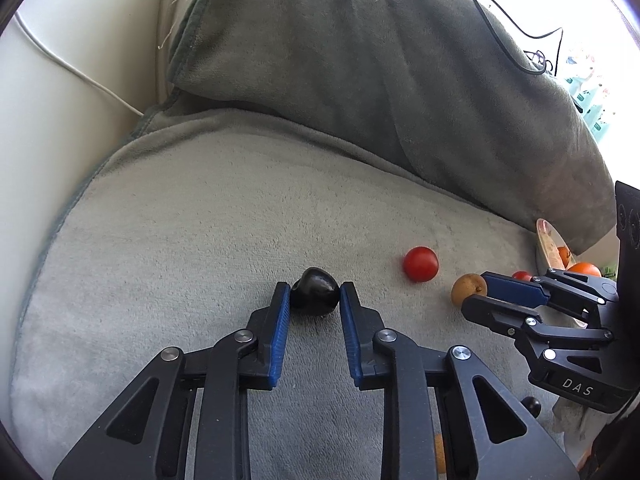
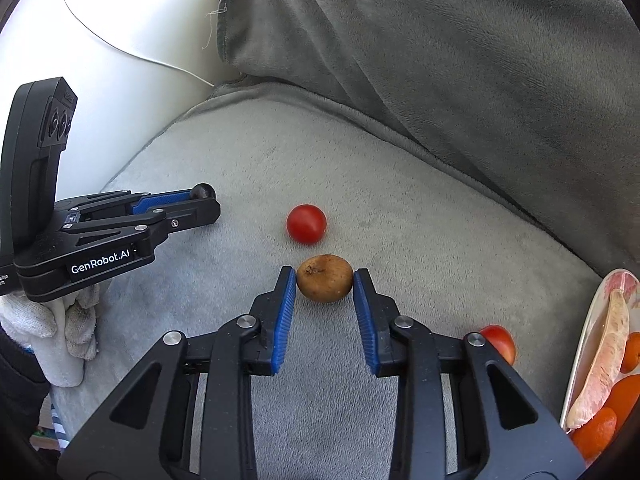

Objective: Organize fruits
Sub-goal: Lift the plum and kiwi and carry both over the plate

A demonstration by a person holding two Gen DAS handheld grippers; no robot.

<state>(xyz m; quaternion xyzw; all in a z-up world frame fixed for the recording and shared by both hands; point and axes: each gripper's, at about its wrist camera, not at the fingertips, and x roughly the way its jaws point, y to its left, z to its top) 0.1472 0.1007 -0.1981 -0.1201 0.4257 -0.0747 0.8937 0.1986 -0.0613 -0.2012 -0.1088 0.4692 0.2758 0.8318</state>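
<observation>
A dark purple fruit lies on the grey cushion between the tips of my left gripper; the blue pads touch its sides. A brown round fruit lies between the tips of my right gripper, pads at its sides. A red tomato lies just beyond it, also in the left wrist view. A second red tomato sits by the right gripper's right finger. A plate at the right holds orange fruits and a peel.
A grey pillow leans at the back of the cushion. A white sofa arm with a thin white cable stands on the left. Another small dark fruit lies near the front right. White cloth sits under the left gripper.
</observation>
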